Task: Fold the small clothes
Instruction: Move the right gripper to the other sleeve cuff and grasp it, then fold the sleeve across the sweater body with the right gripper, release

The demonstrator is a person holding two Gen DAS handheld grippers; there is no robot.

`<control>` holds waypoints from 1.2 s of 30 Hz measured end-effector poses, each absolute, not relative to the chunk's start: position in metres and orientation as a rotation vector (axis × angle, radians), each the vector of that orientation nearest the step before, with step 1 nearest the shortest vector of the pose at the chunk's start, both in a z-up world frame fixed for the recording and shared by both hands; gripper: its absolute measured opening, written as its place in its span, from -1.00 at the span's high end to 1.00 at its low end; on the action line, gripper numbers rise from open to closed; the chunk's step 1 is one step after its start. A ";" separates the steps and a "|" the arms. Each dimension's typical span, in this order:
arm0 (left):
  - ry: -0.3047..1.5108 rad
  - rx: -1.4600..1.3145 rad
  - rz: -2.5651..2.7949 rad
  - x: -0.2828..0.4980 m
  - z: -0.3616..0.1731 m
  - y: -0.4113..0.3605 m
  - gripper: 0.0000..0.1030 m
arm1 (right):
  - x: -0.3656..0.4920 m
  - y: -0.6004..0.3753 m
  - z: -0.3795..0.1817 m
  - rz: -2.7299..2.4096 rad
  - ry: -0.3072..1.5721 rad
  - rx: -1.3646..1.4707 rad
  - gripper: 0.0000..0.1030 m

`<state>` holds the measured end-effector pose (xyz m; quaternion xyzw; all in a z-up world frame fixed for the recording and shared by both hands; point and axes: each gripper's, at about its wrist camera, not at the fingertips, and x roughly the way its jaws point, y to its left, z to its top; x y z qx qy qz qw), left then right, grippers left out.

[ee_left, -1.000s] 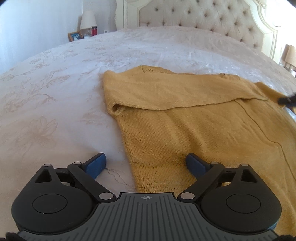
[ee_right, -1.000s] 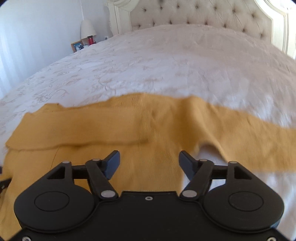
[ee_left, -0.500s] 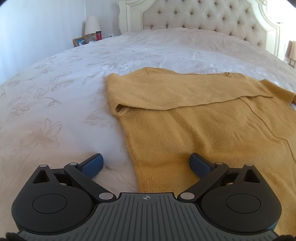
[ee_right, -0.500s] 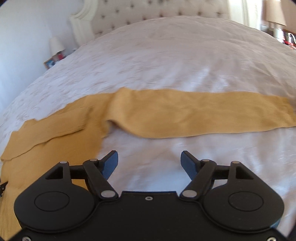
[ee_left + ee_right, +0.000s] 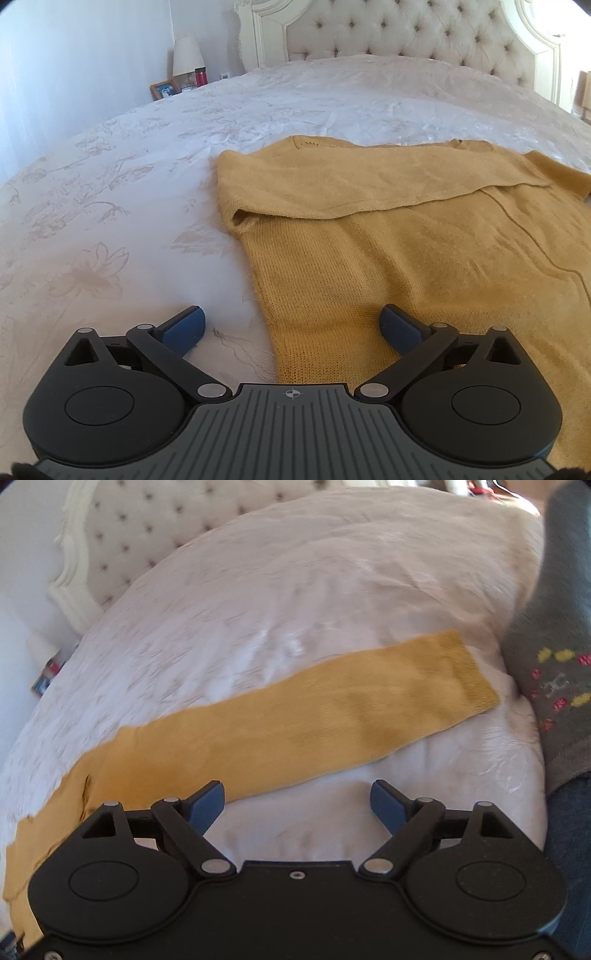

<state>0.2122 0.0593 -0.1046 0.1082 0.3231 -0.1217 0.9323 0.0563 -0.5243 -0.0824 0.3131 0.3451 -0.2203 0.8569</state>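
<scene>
Sweater (image 5: 406, 240) lies flat on the bed (image 5: 110, 221), one sleeve (image 5: 332, 716) stretched toward its edge; left gripper (image 5: 291, 328) spread wide, empty; right gripper (image 5: 297, 805) opening, empty.

A mustard-yellow knit sweater (image 5: 406, 236) lies flat on the bed, one sleeve (image 5: 362, 184) folded across its chest, cuff toward three o'clock in the left wrist view. The other sleeve (image 5: 332, 716) stretches straight out, its ribbed cuff (image 5: 465, 672) pointing toward two o'clock.
</scene>
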 end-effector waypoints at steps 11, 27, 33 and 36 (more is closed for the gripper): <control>0.663 0.216 -0.251 0.213 -0.105 0.060 -1.00 | 0.072 -0.551 -0.100 -0.497 0.625 0.727 -0.73; 0.702 0.203 -0.259 0.217 -0.098 0.061 -0.99 | 0.108 -0.501 -0.035 -0.478 0.586 0.463 0.65; 0.756 0.108 -0.261 0.220 -0.079 0.072 -0.80 | 0.146 -0.410 0.015 -0.192 0.547 0.306 0.66; 0.756 0.074 -0.253 0.217 -0.064 0.076 -0.80 | 0.166 -0.356 0.021 -0.036 0.556 0.264 0.66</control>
